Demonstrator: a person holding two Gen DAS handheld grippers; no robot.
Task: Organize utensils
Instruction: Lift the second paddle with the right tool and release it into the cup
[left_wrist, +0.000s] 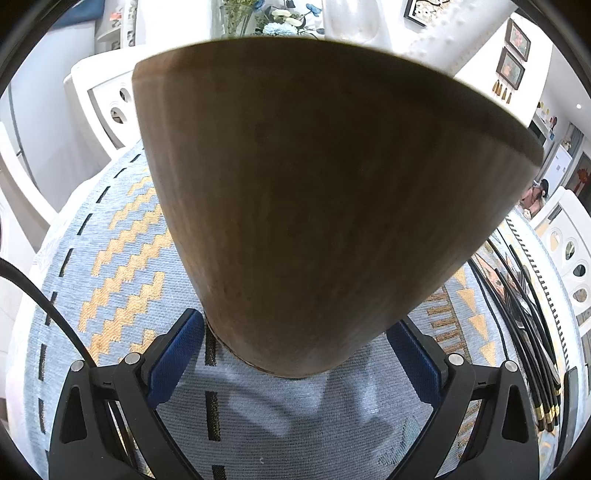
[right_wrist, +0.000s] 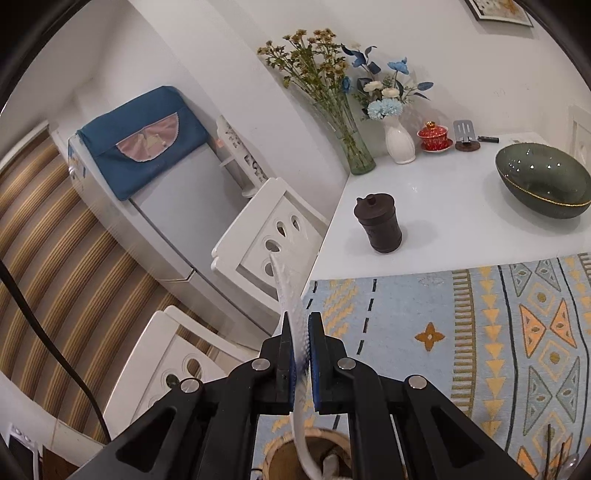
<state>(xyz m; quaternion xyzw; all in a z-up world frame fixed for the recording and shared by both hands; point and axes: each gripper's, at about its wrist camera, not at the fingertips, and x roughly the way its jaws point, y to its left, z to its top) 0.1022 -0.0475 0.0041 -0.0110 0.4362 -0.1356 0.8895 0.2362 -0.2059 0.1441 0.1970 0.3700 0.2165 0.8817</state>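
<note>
Right claw (right_wrist: 300, 345): pressing its blue pads together on a white dotted utensil (right_wrist: 291, 306), a flat textured strip whose lower end is dipping into the wooden holder (right_wrist: 275, 456) right below the jaws; it looks like the piece is being lowered in or steadied there.
Left claw (left_wrist: 295, 354): standing spread on either side of the holder's narrow base, the blue pads (left_wrist: 173, 354) lying close against the wood; whether they are actually pressing I cannot tell, though bracing the holder so it is not tipping seems the purpose.
Wooden holder, left view (left_wrist: 314, 192): filling most of the frame, a brown cone flaring upward, sitting on the patterned cloth.
Tabletop (right_wrist: 436, 206): white and glossy, carrying everything; bare at the far end.
Patterned cloth (right_wrist: 517, 332): blue with orange zigzags and triangles, lying over the near part of the tabletop as the working area.
Green bowl (right_wrist: 543, 184): resting well apart on the bare white surface.
Black chopsticks (left_wrist: 524, 339): lying bundled on the cloth to the holder's right, gold-tipped, apparently waiting their turn.
Dark lidded jar (right_wrist: 378, 223): standing alone near the tabletop's edge.
Progress: judging by the chopsticks outside the holder, sorting is only partly done.
</note>
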